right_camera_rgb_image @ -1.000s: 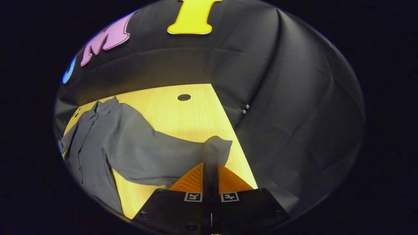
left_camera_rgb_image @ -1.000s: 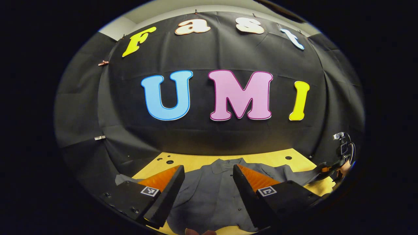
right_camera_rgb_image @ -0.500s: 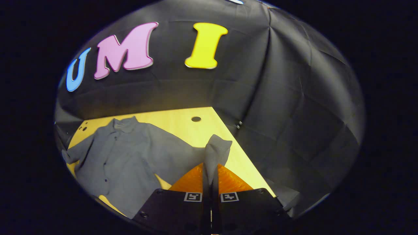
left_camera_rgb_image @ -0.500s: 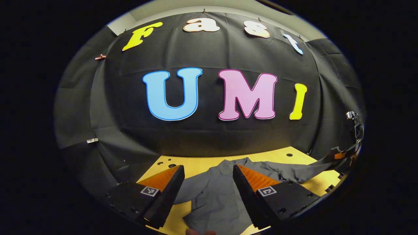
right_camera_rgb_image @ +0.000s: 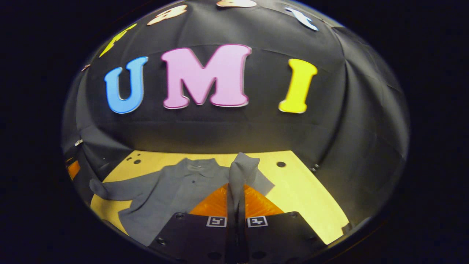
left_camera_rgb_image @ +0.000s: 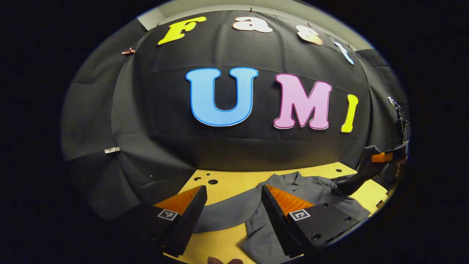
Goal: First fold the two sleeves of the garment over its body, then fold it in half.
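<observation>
Sleeve cuff (right_camera_rgb_image: 243, 165) pinched in right gripper (right_camera_rgb_image: 236, 200) above shirt (right_camera_rgb_image: 172, 190); left gripper (left_camera_rgb_image: 232, 205) spread.

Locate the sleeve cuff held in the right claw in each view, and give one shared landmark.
Left gripper view: sleeve cuff at far right, lifted above the table.
Right gripper view: sleeve cuff at centre, pinched in the right claw.
Shared landmark: shirt collar.

left hand-held gripper (left_camera_rgb_image: 233, 200) spread wide, right hand-held gripper (right_camera_rgb_image: 236, 190) clamped
</observation>
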